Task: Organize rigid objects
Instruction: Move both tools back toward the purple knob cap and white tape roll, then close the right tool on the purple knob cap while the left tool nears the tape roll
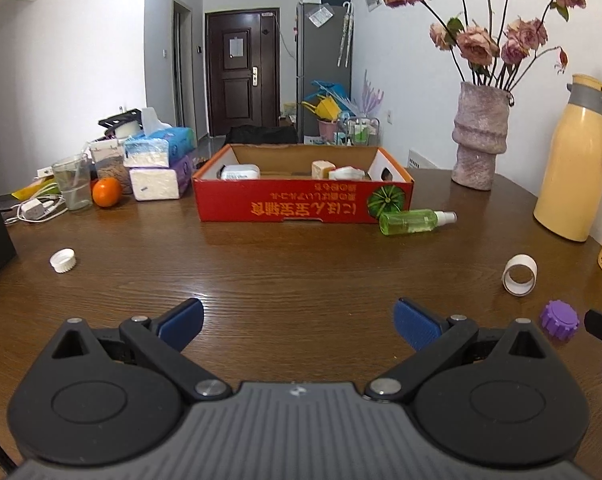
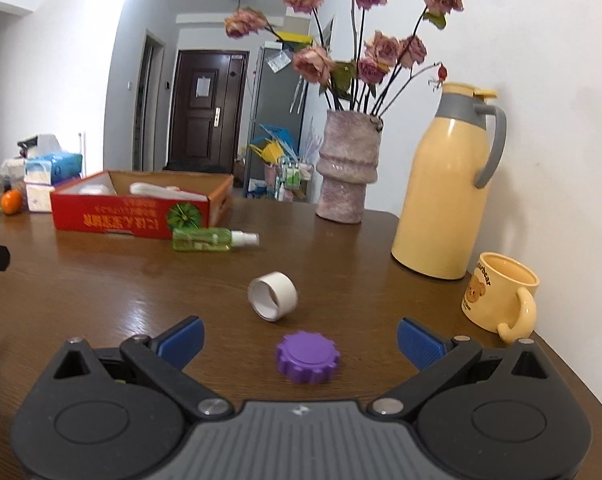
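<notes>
A: Where's the purple cap [image 2: 307, 357]?
B: On the table [image 2: 101, 292], right between my right gripper's [image 2: 300, 340] spread fingers, untouched. Looks light, stiff; I'd pinch its ridged rim.
A: And your left?
B: Left gripper [image 1: 298, 324] wide apart, empty. Box [image 1: 301, 200] well ahead.

Home: dining table [image 1: 301, 272], entry door [image 1: 242, 72], fridge [image 1: 321, 72].
</notes>
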Available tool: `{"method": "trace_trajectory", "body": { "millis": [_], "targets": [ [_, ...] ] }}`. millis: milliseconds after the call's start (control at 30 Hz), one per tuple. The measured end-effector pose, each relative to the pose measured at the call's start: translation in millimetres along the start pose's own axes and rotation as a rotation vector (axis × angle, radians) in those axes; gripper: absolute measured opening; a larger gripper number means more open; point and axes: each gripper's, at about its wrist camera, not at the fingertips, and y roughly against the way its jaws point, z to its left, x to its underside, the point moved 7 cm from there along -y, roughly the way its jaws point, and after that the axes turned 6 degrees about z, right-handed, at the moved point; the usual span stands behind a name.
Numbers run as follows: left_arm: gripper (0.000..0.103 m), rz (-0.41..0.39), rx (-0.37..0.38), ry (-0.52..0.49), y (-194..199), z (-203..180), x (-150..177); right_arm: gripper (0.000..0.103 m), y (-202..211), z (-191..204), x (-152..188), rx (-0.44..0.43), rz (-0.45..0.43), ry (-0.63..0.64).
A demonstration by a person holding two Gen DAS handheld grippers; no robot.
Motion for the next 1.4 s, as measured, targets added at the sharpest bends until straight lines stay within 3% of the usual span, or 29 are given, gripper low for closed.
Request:
{"method": "trace_trajectory", "body": {
  "millis": [100, 267, 500, 633, 1033, 1400],
  "targets": [
    [0.103, 0.009, 0.000, -0.008, -7, -4, 1, 0.101, -17, -7, 5, -0.006, 0.039, 0.010],
    [0.103, 0.023, 0.004, -0.007, -15, -9, 1, 0.090, -51, -13, 13, -0.024, 0.111, 0.018],
    [0.103, 0.038, 0.008, -0.010, -25, -16, 1, 0.081, -79, -14, 12, -0.053, 0.140, 0.005],
    [0.103, 0.048, 0.025, -0.008, -30, -22, 1, 0.051, -91, -13, 13, -0.091, 0.179, 0.000],
    [0.103, 0.076, 0.050, -0.042, -50, -54, 0, 0.050, -87, -31, 4, -0.114, 0.112, -0.048],
    [0.103, 0.076, 0.140, -0.083, -70, -118, -12, 0.050, -86, -70, -11, -0.064, 0.018, -0.125]
  ]
}}
